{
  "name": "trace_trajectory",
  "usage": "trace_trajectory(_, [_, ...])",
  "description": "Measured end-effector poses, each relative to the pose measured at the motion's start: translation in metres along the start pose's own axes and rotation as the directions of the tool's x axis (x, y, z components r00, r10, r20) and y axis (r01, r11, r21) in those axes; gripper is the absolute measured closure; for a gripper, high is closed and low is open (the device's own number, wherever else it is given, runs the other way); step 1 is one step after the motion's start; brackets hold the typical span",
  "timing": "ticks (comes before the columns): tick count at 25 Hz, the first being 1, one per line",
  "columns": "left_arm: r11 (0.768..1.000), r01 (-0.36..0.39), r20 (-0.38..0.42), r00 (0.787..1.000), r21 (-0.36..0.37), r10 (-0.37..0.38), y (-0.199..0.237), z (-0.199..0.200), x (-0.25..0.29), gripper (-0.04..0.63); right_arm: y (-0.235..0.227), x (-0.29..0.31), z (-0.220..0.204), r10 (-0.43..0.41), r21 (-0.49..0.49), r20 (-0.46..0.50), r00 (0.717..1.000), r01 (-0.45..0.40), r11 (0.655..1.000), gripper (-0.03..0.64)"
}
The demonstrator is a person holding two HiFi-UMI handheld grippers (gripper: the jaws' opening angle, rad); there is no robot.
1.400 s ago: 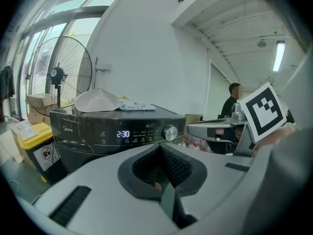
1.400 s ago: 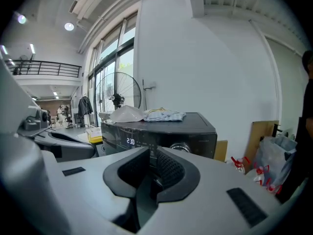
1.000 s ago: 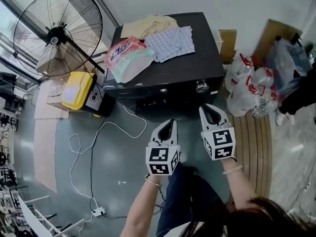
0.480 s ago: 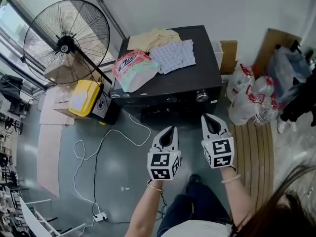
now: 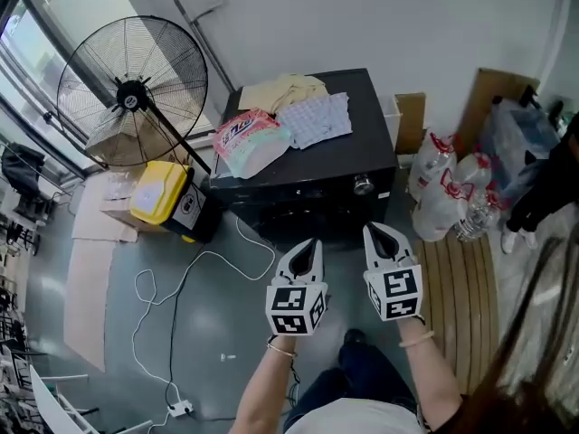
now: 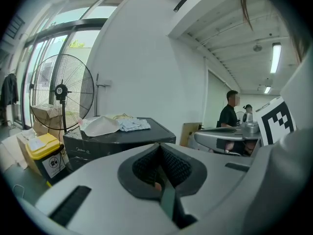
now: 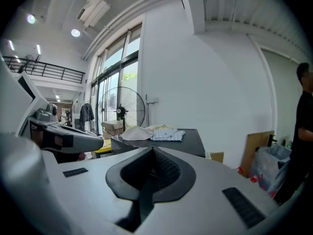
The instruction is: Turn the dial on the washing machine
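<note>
Dial (image 5: 363,184) — one, on one washing machine (image 5: 362,143); left tongs (image 5: 308,244), right tongs (image 5: 378,232) — two, both pressed together, empty.

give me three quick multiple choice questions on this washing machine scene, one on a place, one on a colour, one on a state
1. Where is the dial on the washing machine?
A) right end of the front panel
B) on the top face
C) on the left side wall

2. What colour is the lid of the bin beside the machine?
A) red
B) yellow
C) green

3. How is the right gripper?
A) wide open
B) shut on the dial
C) shut, holding nothing

Answers:
1 A, the head view shows the silver knob on the front, toward the right.
2 B, the lid is bright yellow.
3 C, its own view shows the jaws together with nothing between them, short of the machine.
</note>
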State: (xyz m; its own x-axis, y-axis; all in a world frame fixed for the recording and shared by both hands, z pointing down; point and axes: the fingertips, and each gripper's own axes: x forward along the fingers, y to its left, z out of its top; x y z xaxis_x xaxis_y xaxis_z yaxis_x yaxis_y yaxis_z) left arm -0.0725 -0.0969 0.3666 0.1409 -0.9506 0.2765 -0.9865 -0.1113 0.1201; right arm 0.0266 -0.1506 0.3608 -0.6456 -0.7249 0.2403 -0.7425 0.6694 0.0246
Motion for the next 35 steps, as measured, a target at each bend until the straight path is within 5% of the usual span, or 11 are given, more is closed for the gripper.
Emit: trace_trajectory(35, [0.998,0.050,0.147,0.988,0.026,-0.053,-0.037,0.061,-0.163,0.581,0.098,-0.144,0.081,-0.038,-0.061,0.127,0.991,0.046,0.997,0.589])
